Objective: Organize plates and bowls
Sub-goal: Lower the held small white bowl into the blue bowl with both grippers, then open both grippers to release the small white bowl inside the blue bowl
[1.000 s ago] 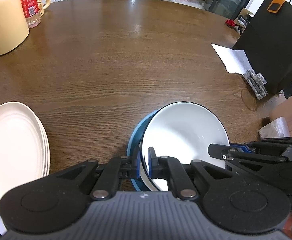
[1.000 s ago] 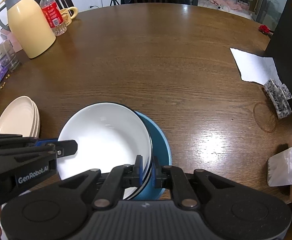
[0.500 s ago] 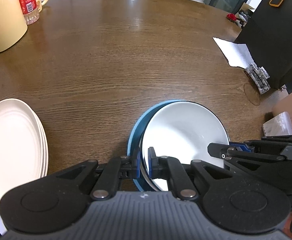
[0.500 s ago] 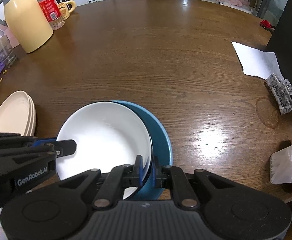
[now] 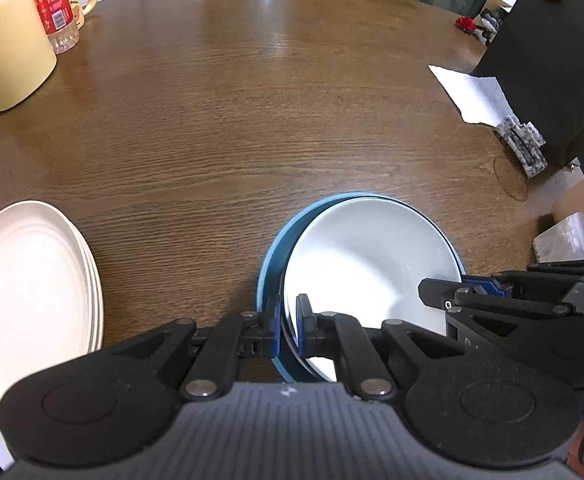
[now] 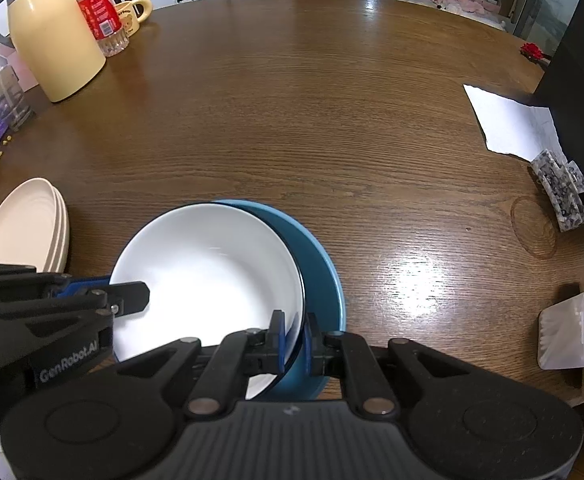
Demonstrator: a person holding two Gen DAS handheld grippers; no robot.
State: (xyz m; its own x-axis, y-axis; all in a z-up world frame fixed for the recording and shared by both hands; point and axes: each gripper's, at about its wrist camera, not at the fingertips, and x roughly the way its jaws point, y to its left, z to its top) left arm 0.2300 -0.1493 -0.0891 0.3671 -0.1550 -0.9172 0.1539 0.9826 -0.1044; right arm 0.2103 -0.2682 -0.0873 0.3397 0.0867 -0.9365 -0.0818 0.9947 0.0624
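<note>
The nested bowls have been carried slightly farther from the near desk edge over the last second; in both wrist views more wood grain has come to lie behind them, and the grip on each side is unchanged. This is judged to mean that the 2 bowls are being moved as 1 stack toward a resting place, with the set-down not yet done.

The left hand-held gripper (image 5: 287, 326) is clenched on the near-left rim of the stack, 1 pad outside the blue bowl (image 5: 269, 280) and 1 inside the white bowl (image 5: 368, 264); the right hand-held gripper (image 6: 295, 334) is clamped on the near-right rim, where the white bowl (image 6: 207, 276) sits off-centre within the blue bowl (image 6: 324, 280), pushed toward the left. The stack is held over the near part of the desk (image 5: 251, 100); whether its base touches the wood cannot be told.

A stack of cream plates (image 5: 31, 292) lies to the left, apart from the bowls; 3 rims can be counted in the right wrist view, at (image 6: 27, 228). The lid and handle of the yellow thermos jug (image 6: 51, 44) and the small boxes beside it are shown only in the right wrist view; the torn paper (image 5: 472, 96) and the hair clip (image 5: 522, 146) appear in both.
</note>
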